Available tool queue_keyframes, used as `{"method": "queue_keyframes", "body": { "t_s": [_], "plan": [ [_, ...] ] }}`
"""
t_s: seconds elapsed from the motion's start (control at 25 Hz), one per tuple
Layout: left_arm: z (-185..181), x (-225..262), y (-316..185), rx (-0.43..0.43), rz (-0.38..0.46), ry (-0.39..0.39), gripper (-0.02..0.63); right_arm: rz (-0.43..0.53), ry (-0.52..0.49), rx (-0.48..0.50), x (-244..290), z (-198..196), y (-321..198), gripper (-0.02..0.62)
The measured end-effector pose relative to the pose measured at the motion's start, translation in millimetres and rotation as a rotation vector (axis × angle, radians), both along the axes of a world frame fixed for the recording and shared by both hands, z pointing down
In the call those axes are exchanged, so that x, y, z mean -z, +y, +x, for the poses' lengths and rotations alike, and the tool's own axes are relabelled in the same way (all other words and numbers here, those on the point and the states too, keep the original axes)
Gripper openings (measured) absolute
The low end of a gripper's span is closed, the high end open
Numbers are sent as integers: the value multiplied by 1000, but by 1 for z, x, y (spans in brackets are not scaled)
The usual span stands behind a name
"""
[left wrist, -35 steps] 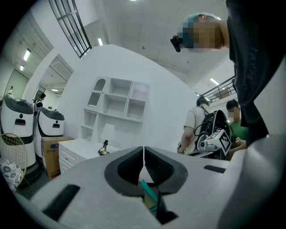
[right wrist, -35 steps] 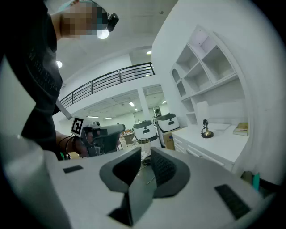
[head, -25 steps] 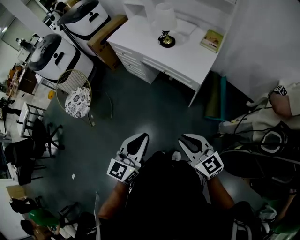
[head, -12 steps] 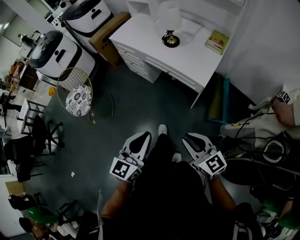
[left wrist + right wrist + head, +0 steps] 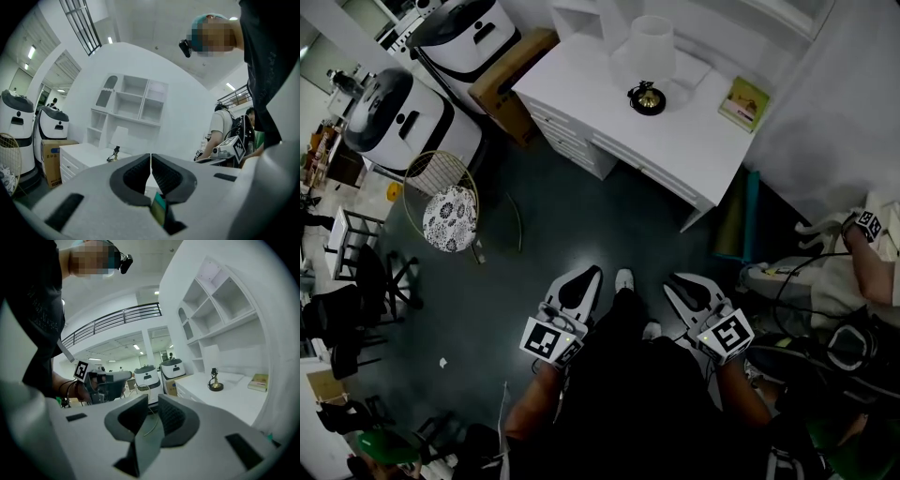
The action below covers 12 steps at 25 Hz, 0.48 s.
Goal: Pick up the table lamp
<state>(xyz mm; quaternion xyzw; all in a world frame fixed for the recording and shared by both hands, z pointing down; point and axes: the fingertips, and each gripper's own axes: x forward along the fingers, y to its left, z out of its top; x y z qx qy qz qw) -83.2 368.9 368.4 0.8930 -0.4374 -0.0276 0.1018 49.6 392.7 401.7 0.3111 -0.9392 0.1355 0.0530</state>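
Your table lamp (image 5: 649, 66) has a white shade and a gold-and-black base; the desk (image 5: 609, 103) is white. Your left gripper (image 5: 586, 273) and right gripper (image 5: 673, 279) are white, their 2 cubes marked in black-and-white squares.

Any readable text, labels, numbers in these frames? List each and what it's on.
No text is legible anywhere.
Cover of the book on the white desk: print too small to read.
Cubes of left gripper and right gripper: square marker patterns, no letters.
Side of the cardboard box: nothing readable.
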Motion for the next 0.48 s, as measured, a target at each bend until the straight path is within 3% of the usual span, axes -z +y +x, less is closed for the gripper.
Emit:
{"method": "queue_keyframes", "body": {
  "t_s": [0.48],
  "plan": [
    [-31, -12, -103, -69, -13, 12, 25, -43, 15, -69, -4, -27, -102, 77]
  ]
}}
